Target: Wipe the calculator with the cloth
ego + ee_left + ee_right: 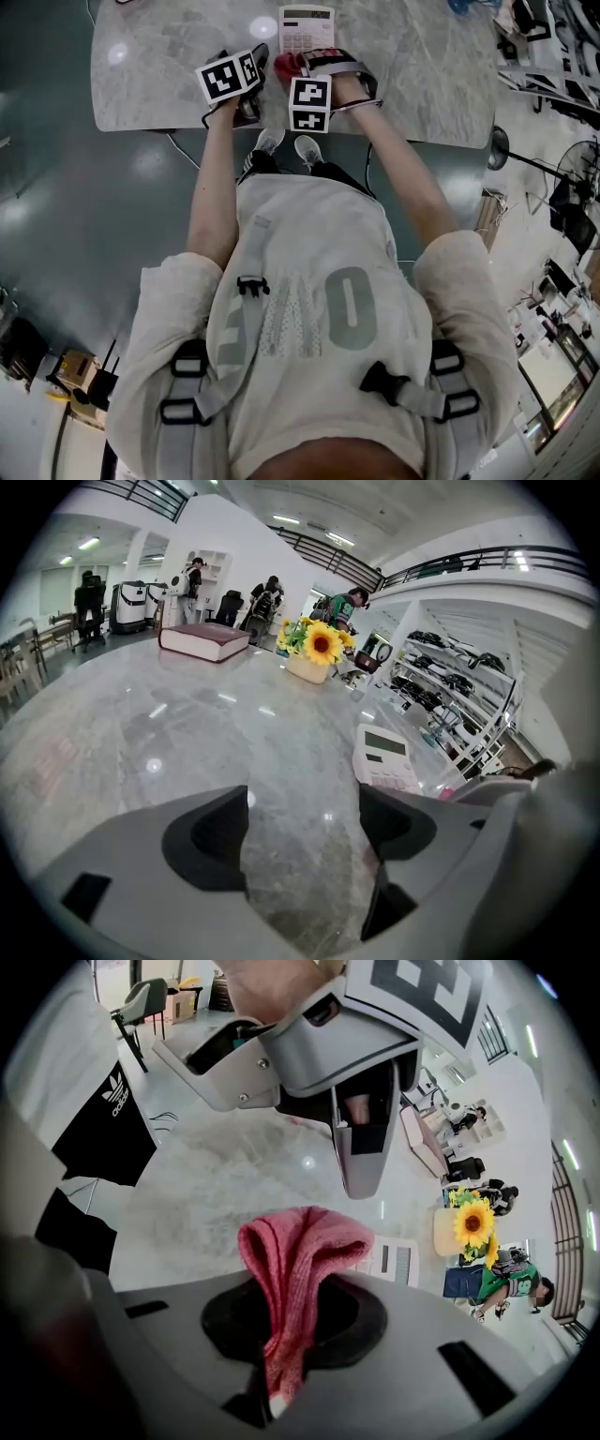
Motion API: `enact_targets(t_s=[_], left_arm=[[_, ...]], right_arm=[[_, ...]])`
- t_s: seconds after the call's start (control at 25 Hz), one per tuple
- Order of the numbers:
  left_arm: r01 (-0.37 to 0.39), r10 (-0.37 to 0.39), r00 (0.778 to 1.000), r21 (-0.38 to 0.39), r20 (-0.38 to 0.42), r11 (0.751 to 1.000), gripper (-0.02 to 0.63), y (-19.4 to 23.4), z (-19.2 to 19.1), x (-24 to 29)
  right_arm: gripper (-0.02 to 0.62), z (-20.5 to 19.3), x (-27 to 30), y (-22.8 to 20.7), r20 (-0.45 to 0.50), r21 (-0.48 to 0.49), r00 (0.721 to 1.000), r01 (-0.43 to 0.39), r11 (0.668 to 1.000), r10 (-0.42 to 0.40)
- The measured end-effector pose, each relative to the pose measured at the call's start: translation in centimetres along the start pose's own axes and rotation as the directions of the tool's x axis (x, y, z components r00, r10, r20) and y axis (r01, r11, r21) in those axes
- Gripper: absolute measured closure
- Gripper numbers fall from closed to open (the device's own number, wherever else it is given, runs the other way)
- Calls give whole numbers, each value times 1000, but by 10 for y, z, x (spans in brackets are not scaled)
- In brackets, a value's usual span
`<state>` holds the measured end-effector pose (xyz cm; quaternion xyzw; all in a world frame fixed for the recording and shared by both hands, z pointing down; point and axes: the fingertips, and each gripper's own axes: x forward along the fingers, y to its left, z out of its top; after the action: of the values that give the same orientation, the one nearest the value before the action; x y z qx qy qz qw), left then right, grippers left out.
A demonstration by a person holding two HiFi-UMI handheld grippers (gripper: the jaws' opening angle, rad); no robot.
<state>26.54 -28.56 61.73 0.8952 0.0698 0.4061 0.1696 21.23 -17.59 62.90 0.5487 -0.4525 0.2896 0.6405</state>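
Right gripper is clamping the cloth — it should be sweeping flat across the calculator; left gripper is hovering wide open, empty.

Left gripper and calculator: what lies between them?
Only bare marble table, seen in the left gripper view, between the open left gripper and the calculator.

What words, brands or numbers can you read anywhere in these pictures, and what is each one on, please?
"adidas", with the trefoil logo: on the black garment at the left of the right gripper view.
"O": large letter on the person's shirt; the neighbouring letters are cut by a strap.
Keys and display of the calculator: too small to read.
Cover of the book: no legible text.
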Motion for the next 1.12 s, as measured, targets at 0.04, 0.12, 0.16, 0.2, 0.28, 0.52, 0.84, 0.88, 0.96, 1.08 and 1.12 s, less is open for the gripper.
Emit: enact_targets(t_s=[0.04, 0.12, 0.16, 0.2, 0.28, 0.52, 0.84, 0.88, 0.96, 1.08, 1.12], left_arm=[[-1, 1, 1000, -2, 1, 1000, 230, 0, 0, -1], [-2, 2, 1000, -3, 0, 1000, 230, 0, 1, -2], [-3, 3, 1000, -2, 1, 1000, 230, 0, 1, -2], [-5, 5, 1000, -1, 1, 1000, 230, -1, 1, -2], [-9, 9, 1000, -2, 1, 1000, 230, 0, 1, -1], [-21, 21, 1000, -3, 12, 1000, 230, 1, 0, 1], [-31, 31, 999, 22, -14, 999, 230, -1, 0, 2], [-30, 30, 999, 8, -20, 1000, 230, -1, 0, 2], [-38, 38, 999, -11, -8, 999, 230, 1, 9, -1], [-60, 57, 995, 33, 84, 998, 230, -4, 45, -14], [-64, 57, 991, 55, 122, 996, 230, -8, 62, -19]], right_arm=[[540, 0, -1, 1, 1, 1, 1000, -2, 1000, 2], [540, 0, -2, 2, 3, -4, 1000, -4, 1000, 4], [540, 0, -3, 2, 2, -8, 1000, -3, 1000, 3], [540, 0, -3, 2, 2, -11, 1000, -3, 1000, 3], [540, 1, -2, 3, 5, -12, 1000, -6, 1000, 6], [540, 1, 1, 15, 9, -22, 999, -44, 999, 44], [540, -9, -5, 25, 54, 28, 998, -45, 999, 43], [540, -11, -7, 21, 55, 33, 998, -42, 999, 40], [540, -13, -13, 7, 67, 63, 998, -27, 998, 22], [540, -19, -27, -28, 88, 125, 995, 30, 992, -42], [540, -23, -33, -42, 89, 142, 993, 59, 988, -72]])
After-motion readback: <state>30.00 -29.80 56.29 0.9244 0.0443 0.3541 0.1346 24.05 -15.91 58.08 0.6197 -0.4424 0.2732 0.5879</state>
